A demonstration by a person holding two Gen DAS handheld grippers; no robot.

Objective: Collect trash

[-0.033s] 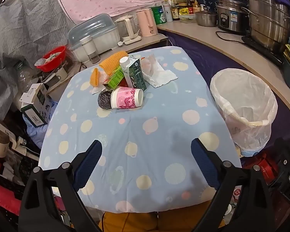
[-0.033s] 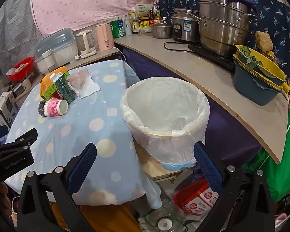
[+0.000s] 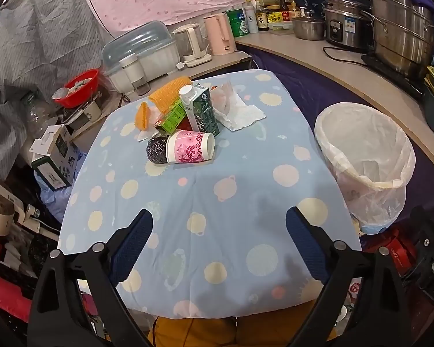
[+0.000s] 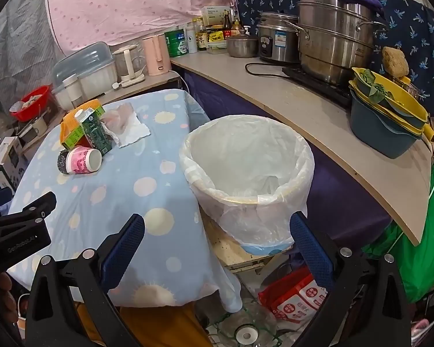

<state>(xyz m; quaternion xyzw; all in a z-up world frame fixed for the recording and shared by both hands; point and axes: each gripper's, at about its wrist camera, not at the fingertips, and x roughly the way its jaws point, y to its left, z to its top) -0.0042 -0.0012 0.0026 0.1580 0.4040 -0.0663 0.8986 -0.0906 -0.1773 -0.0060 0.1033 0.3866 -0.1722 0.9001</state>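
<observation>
Several bits of trash sit heaped at the far end of the desk (image 3: 246, 202): a pink paper cup (image 3: 189, 147) on its side, a dark green carton (image 3: 202, 110) upright behind it, a steel scourer (image 3: 156, 150) touching the cup. Both the left gripper (image 3: 220, 245) and right gripper (image 4: 217, 248) hang empty, fingers spread wide. The lined bin (image 4: 247, 173) waits beside the desk. A careless grab at the cup could roll it away or topple the carton.

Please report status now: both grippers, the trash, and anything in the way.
Left gripper open, empty, short of the pile. Right gripper open, empty, near the lined bin. Trash pile untouched on the table; pink cup nearest. Path clear.
</observation>
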